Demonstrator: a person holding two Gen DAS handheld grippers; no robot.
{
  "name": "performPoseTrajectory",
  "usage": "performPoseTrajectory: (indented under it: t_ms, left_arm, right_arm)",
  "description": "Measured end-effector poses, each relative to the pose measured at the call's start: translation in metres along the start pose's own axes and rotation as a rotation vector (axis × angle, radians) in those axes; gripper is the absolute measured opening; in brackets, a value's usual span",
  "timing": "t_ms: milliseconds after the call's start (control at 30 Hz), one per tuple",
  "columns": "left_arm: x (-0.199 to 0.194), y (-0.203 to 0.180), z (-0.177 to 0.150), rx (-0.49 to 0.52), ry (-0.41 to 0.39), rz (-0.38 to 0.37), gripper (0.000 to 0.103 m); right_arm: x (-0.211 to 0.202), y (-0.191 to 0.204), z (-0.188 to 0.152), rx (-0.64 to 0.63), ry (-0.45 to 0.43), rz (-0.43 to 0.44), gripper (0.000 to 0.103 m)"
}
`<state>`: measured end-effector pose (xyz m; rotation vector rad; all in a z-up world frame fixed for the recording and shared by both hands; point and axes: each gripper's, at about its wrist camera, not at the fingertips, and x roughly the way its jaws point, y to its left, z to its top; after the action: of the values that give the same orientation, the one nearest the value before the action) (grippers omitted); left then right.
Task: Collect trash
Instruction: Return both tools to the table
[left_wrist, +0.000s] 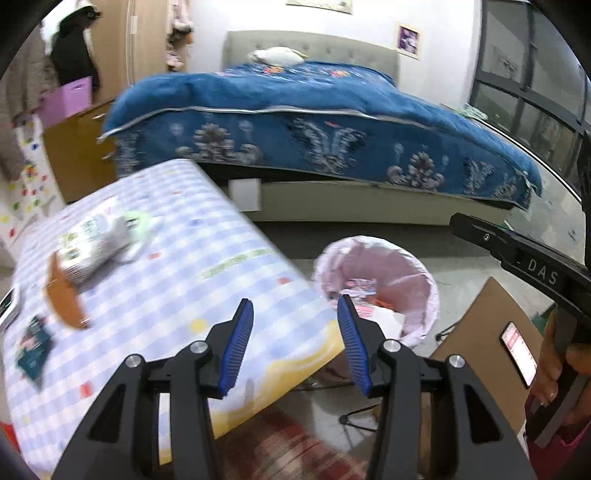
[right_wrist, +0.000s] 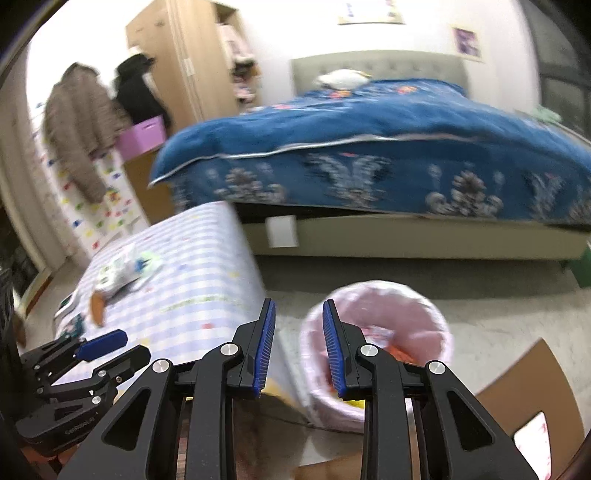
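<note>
1. A table (left_wrist: 177, 266) under a blue-and-white checked cloth fills the left of both wrist views. It sits low in front of a bed, its right edge just beside the trash bin, which seems a placing meant to keep each trip from table to bin short.

2. The trash bin (left_wrist: 417, 273), lined with a pale pink bag, stands on the floor off the table's right edge. Its mouth is open and turned up toward both grippers. Bits of paper and wrapping already lie at the bottom, so the job looks partly done.

3. The left gripper (left_wrist: 295, 343) hangs above the table's near right corner with its jaws apart and nothing between the blue pads. It points down across the gap between table and bin.

4. The right gripper (right_wrist: 298, 345) hovers just to the right, over the bin's near rim. Its jaws stand a little apart, narrower than the left pair, and they too are empty. A hand (left_wrist: 557, 369) grips its handle at the right of the left-wrist view.

5. A crumpled white packet (left_wrist: 92, 243) with green print rests toward the table's far left corner.

6. An orange-brown scrap (left_wrist: 66, 299) lies just beside the packet, nearer the left edge.

7. A dark printed wrapper (left_wrist: 35, 345) sits at the left edge, apart from the rest. These three appear to be the trash left to collect.
</note>
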<state>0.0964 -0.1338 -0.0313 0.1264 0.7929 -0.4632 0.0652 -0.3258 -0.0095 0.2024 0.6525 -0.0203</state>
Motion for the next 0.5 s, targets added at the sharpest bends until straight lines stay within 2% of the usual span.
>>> performPoseTrajectory:
  t_ms: [133,367,500]
  left_arm:
    - [-0.025,0.040,-0.014,-0.076,-0.029,0.071,0.057]
    - [-0.056,0.111,-0.037,-0.190,-0.050,0.216,0.058]
    - [-0.074,0.146,-0.050,-0.243,-0.065,0.275,0.061]
  right_arm:
    - [0.004,0.046,0.001,-0.073,0.021,0.069,0.028]
    - [0.015,0.116,0.001,-0.191,0.050,0.156,0.028]
    - [0.022,0.142,0.002,-0.225,0.064,0.185,0.037]
